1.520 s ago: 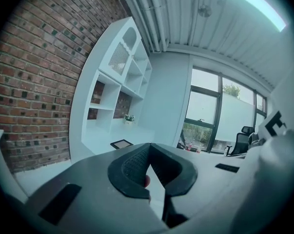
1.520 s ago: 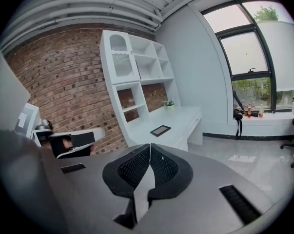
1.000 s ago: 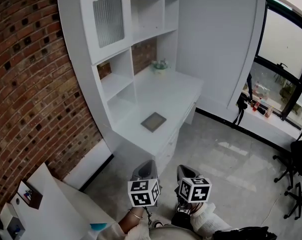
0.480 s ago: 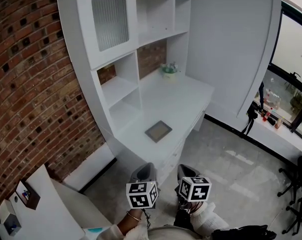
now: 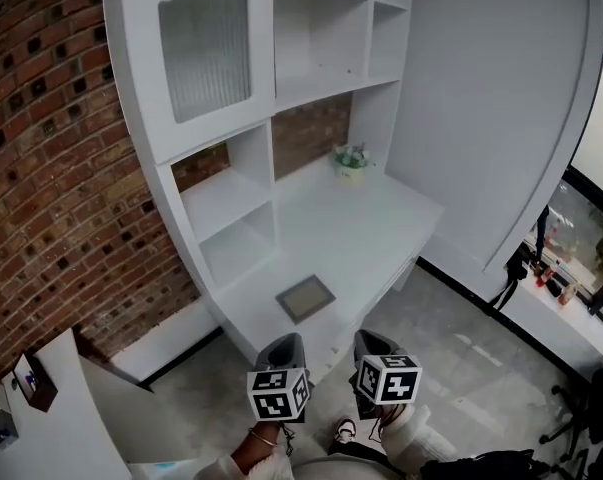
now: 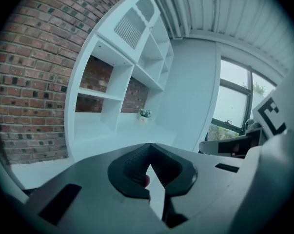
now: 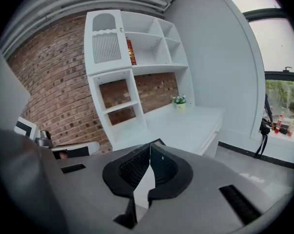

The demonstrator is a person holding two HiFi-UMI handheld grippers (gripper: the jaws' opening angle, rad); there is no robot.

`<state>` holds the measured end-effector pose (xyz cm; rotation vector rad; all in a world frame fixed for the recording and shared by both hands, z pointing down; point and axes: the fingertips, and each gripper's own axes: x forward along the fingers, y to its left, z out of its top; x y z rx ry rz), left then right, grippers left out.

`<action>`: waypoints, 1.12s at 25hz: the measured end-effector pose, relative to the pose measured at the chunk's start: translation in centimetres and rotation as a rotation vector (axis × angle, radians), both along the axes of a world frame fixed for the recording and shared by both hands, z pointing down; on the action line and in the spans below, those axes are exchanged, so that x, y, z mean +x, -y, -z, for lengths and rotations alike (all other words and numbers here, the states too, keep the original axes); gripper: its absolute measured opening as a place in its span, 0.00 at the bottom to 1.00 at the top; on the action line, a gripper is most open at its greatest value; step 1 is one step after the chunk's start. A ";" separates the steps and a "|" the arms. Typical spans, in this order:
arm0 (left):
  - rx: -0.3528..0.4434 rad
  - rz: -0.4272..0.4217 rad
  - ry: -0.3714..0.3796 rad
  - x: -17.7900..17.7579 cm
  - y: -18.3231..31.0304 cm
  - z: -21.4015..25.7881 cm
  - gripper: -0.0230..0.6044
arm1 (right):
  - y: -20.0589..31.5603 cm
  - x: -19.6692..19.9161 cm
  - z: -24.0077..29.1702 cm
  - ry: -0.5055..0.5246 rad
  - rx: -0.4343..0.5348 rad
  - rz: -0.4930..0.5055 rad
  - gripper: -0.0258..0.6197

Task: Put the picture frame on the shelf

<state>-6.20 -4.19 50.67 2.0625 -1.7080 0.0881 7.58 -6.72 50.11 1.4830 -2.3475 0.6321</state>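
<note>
**Frame nearer our left**

Below the white shelf unit (image 5: 221,193), the picture frame (image 5: 306,298) lies flat at the near edge of the surface (image 5: 381,218), its long side crosswise. It is just ahead of our left hand-held gripper (image 5: 287,344); our right hand-held gripper (image 5: 373,340) is farther off. Both are closed and empty.

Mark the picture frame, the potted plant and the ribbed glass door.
picture frame (image 5: 306,298): head view, centre of its pane.
potted plant (image 5: 350,156): head view, its leaves.
ribbed glass door (image 5: 204,53): head view, mid-glass.
</note>
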 end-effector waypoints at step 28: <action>-0.120 0.087 0.043 0.9 14.6 -3.6 0.05 | 16.6 1.3 -4.7 0.047 -0.123 0.137 0.08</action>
